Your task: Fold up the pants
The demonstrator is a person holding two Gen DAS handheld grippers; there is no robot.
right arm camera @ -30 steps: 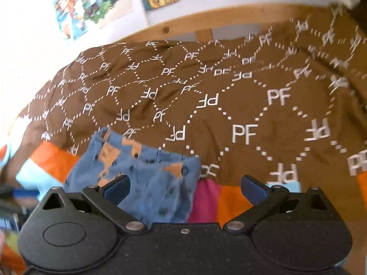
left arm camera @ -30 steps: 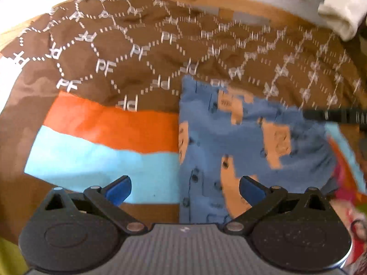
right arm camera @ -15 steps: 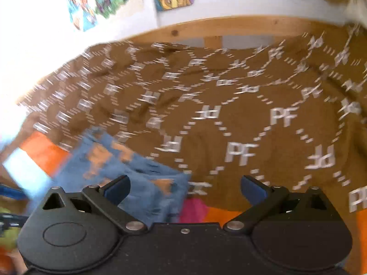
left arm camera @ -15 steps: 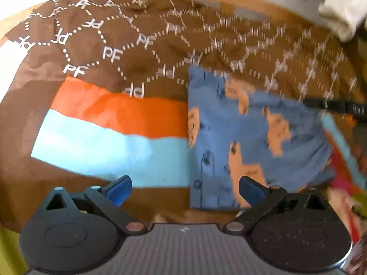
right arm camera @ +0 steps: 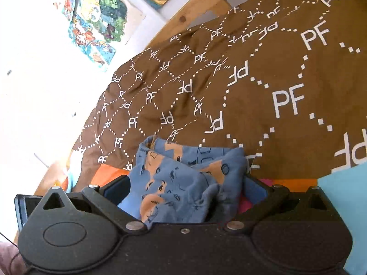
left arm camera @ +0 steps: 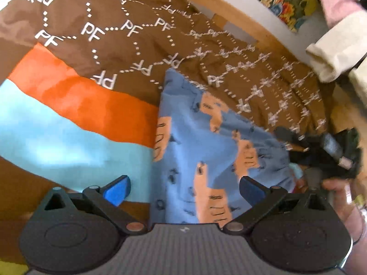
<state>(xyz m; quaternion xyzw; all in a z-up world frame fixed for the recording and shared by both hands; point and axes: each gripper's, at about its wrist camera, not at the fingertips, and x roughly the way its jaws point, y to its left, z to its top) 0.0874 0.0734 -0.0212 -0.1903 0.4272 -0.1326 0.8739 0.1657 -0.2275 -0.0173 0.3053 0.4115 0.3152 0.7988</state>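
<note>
The blue pants with orange patches (left arm camera: 206, 151) lie folded on a brown bedspread (left arm camera: 110, 34) printed with white letters. My left gripper (left arm camera: 183, 190) is open and hovers over the near edge of the pants, holding nothing. My right gripper (right arm camera: 185, 190) is open, with the bunched edge of the pants (right arm camera: 183, 178) lying between its blue fingers (right arm camera: 254, 188). The right gripper also shows at the right edge of the left wrist view (left arm camera: 321, 151), at the far side of the pants.
The bedspread has orange (left arm camera: 75, 96) and light blue (left arm camera: 57, 144) stripes left of the pants. A wooden bed frame (left arm camera: 231, 20) runs behind. A cream cloth (left arm camera: 337, 52) hangs at the right. Pictures (right arm camera: 96, 20) hang on the white wall.
The right gripper has moved in onto the right edge of the pants, which now sits bunched between its fingers. The left gripper has tilted and shifted slightly.
</note>
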